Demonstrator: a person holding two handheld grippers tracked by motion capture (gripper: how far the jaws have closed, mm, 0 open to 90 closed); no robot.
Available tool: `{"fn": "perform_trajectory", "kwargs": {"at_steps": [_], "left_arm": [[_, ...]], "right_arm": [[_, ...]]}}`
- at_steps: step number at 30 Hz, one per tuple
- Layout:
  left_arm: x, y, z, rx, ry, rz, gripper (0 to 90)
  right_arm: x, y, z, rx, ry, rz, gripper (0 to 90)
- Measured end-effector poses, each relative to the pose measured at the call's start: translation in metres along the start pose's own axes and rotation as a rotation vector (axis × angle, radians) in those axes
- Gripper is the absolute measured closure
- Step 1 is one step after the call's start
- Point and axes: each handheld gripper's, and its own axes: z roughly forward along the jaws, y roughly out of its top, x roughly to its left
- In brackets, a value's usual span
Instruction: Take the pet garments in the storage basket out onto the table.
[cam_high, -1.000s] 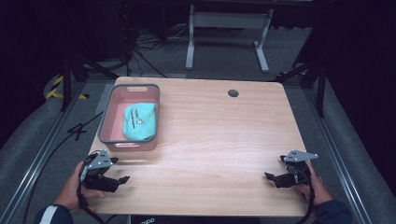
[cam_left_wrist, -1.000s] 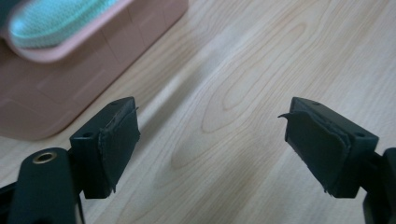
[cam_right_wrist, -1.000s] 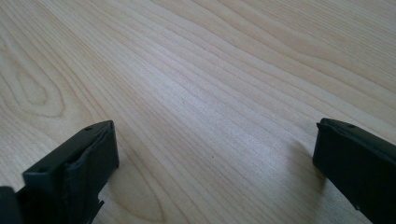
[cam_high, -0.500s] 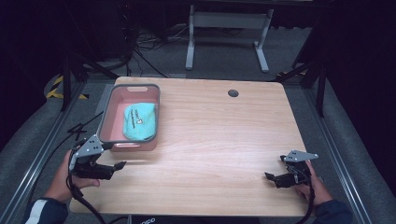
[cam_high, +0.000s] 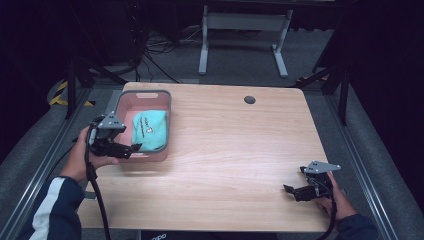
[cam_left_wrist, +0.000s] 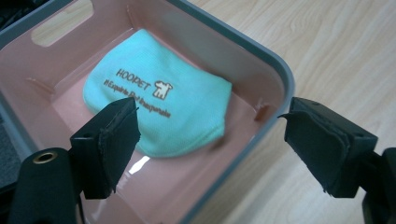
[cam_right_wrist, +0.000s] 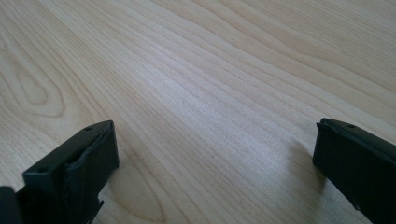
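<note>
The left gripper (cam_high: 131, 148) hangs wide open over the near edge of the bin (cam_high: 167, 107), hiding part of the blue cloth (cam_high: 150, 130) inside, while the right gripper (cam_high: 291, 190) sits wide open at the table's (cam_high: 240, 145) near right.

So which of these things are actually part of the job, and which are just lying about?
Part of the job:
- left gripper, open, at the tub
- turquoise cloth lying in the tub
- pink tub

Just lying about:
- right gripper, open, over bare table
- round dark hole in the table
</note>
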Motion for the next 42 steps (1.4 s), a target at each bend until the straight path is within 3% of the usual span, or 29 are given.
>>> {"fn": "perform_trajectory", "kwargs": {"at_steps": [3, 7, 8, 12, 18, 20, 22, 26, 27, 28, 30, 32, 34, 37, 40, 41, 42], "left_arm": [[0.004, 0.009, 0.013, 0.036, -0.002, -0.017, 18.0], [0.013, 0.020, 0.034, 0.098, -0.017, -0.009, 17.8], [0.017, 0.023, 0.043, 0.110, -0.016, -0.040, 17.6], [0.026, 0.028, 0.056, 0.141, -0.002, -0.055, 16.4], [0.042, 0.038, 0.090, 0.284, 0.010, -0.082, 16.0], [0.045, 0.037, 0.104, 0.344, 0.005, -0.115, 16.1], [0.045, 0.037, 0.117, 0.401, 0.044, -0.110, 16.9], [0.046, 0.036, 0.137, 0.490, 0.076, -0.133, 16.3], [0.046, 0.036, 0.137, 0.490, 0.076, -0.133, 15.5], [0.047, 0.034, 0.147, 0.542, 0.072, -0.151, 15.5], [0.048, 0.033, 0.152, 0.535, 0.062, -0.180, 13.3], [0.050, 0.033, 0.153, 0.537, 0.045, -0.172, 9.4], [0.052, 0.032, 0.155, 0.541, 0.046, -0.191, 6.5], [0.060, 0.026, 0.156, 0.528, -0.011, -0.263, 7.0], [0.059, 0.026, 0.155, 0.524, -0.017, -0.262, 12.0], [0.057, 0.029, 0.153, 0.533, -0.027, -0.239, 12.0], [0.056, 0.031, 0.152, 0.539, -0.031, -0.216, 23.3]], "right_arm": [[0.000, 0.000, 0.000, 0.000, 0.000, 0.000, 0.6], [0.000, 0.000, 0.000, 0.000, 0.000, 0.000, 0.5], [0.000, 0.000, 0.000, 0.000, 0.000, 0.000, 0.6], [0.000, 0.000, 0.000, 0.000, 0.000, 0.000, 0.6], [0.000, 0.000, 0.000, 0.000, 0.000, -0.001, 0.6], [0.000, 0.000, 0.000, 0.000, 0.000, 0.000, 0.6], [0.000, 0.000, 0.000, 0.000, 0.000, 0.000, 0.6], [0.000, 0.000, 0.000, 0.000, 0.000, 0.000, 0.5], [0.000, 0.000, 0.000, 0.000, 0.000, 0.000, 0.5], [0.000, 0.000, 0.000, 0.000, 0.000, 0.000, 0.5], [0.000, 0.000, 0.000, 0.000, 0.000, 0.000, 0.5], [0.000, 0.000, 0.000, 0.000, 0.000, 0.000, 0.5], [0.000, 0.000, 0.000, 0.000, 0.000, 0.000, 0.5], [0.000, 0.000, 0.000, 0.000, 0.000, 0.000, 0.5], [0.000, 0.000, 0.000, 0.000, 0.000, 0.000, 0.5], [0.000, 0.000, 0.000, 0.000, 0.000, 0.001, 0.5], [0.000, 0.000, 0.000, 0.000, 0.000, 0.000, 0.5]]}}
